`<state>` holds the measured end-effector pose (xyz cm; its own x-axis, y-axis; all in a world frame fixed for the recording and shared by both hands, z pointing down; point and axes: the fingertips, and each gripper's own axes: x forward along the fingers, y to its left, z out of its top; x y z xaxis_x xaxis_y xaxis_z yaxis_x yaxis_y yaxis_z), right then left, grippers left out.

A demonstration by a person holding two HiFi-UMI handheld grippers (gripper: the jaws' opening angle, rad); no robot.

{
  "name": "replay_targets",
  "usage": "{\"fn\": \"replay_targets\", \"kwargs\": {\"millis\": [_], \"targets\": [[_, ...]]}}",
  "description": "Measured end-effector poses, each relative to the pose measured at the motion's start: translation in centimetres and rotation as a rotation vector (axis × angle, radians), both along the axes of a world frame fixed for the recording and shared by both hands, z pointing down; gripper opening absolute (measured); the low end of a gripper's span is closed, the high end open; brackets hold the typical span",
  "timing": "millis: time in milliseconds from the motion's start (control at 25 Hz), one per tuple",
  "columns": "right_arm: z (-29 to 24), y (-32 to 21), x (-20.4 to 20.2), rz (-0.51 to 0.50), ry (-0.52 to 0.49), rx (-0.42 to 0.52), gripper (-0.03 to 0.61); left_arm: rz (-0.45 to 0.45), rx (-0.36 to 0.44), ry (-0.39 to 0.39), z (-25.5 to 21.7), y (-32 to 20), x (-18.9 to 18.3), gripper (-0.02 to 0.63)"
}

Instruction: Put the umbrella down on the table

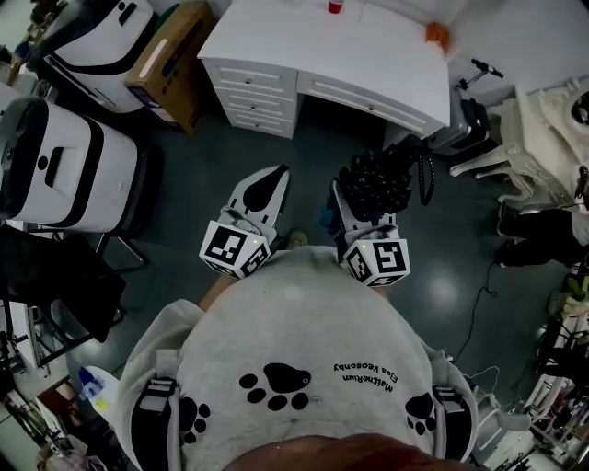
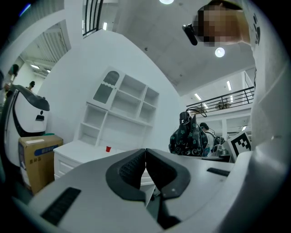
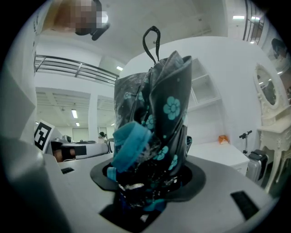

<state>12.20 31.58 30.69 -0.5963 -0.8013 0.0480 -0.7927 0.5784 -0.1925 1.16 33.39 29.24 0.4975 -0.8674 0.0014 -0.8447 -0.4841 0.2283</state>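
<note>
1. Head view: a person in a grey sweatshirt with black paw prints [image 1: 304, 359] holds 2 grippers out in front, over a dark floor.
2. L gripper [image 1: 273, 177]: white body, marker cube at the rear. In the left gripper view its jaws [image 2: 145, 157] are pressed together at the tips, w/ nothing between them.
3. R gripper [image 1: 370, 204]: the right gripper view shows its jaws [image 3: 148, 178] spread wide and clamped on the base of a folded black umbrella with teal flowers [image 3: 157, 113].
4. Umbrella: bundled, w/ a teal strap around it and a thin black loop at the far end. In the head view the umbrella [image 1: 377, 179] sticks out ahead of the R gripper, in the air, not on the table.
5. White table with drawers [image 1: 368, 64]: ahead of both grippers, well apart from the umbrella. A small red cup [image 1: 336, 6] stands near its far edge and a small orange object [image 1: 437, 35] near its right corner.
6. A brown cardboard box [image 1: 175, 64] stands just beside the table's left end.
</note>
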Motion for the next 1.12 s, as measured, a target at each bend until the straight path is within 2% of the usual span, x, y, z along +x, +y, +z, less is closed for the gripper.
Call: {"fn": "replay_targets", "kwargs": {"millis": [200,360,560,840,1120], "targets": [[0.9,-2.9,0.1,-0.034,0.005,-0.029,0.264,-0.052,0.01,0.017,0.0,-2.5,0.0,0.018],[1.3,-4.1,-0.1,-0.051,-0.007,-0.053,0.264,-0.074,-0.029,-0.003,0.9,-3.0,-0.7,0.018],[2.5,-4.4,-0.4,-0.064,-0.001,-0.081,0.264,-0.107,-0.055,0.038,2.2,-3.2,-1.7,0.018],[3.0,-5.4,2.3,0.026,-0.022,-0.065,0.264,-0.033,-0.023,0.04,2.2,-6.0,-0.4,0.018],[2.7,-8.8,5.6,0.138,-0.042,-0.055,0.264,0.119,-0.005,0.034,1.6,-10.4,3.7,0.018]]}}
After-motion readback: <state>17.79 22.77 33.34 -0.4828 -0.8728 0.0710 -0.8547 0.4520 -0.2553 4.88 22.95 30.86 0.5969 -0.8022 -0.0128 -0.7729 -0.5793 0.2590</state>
